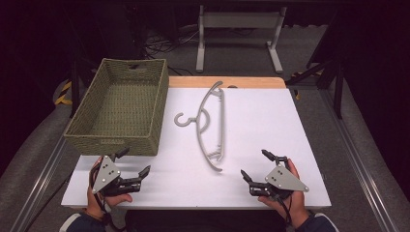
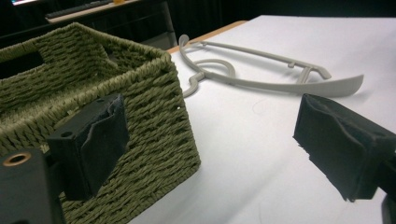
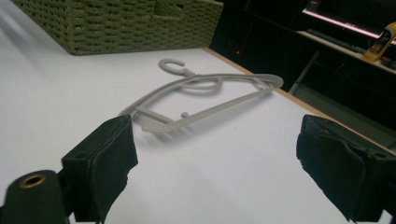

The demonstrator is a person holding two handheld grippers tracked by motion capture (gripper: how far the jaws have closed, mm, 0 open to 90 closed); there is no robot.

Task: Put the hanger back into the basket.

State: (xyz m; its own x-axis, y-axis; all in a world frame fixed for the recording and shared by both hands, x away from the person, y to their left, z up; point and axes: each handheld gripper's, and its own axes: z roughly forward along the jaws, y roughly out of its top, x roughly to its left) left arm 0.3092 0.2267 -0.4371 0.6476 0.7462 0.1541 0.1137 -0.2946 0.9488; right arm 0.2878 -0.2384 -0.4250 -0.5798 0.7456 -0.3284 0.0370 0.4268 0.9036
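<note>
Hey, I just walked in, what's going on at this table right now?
A person holds a two-jaw gripper in each hand at the near edge of a white table. The left gripper and right gripper are both open and hold nothing. A grey plastic clothes hanger lies flat mid-table, untouched, beside an empty green woven basket.

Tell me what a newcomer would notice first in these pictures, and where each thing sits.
The eye goes first to the woven green basket, empty, on the far left part of the white table, and to the grey plastic hanger lying flat beside it near the middle, hook toward the basket. At the near edge a person holds the left claw and the right claw, both open and empty, apart from everything.
</note>
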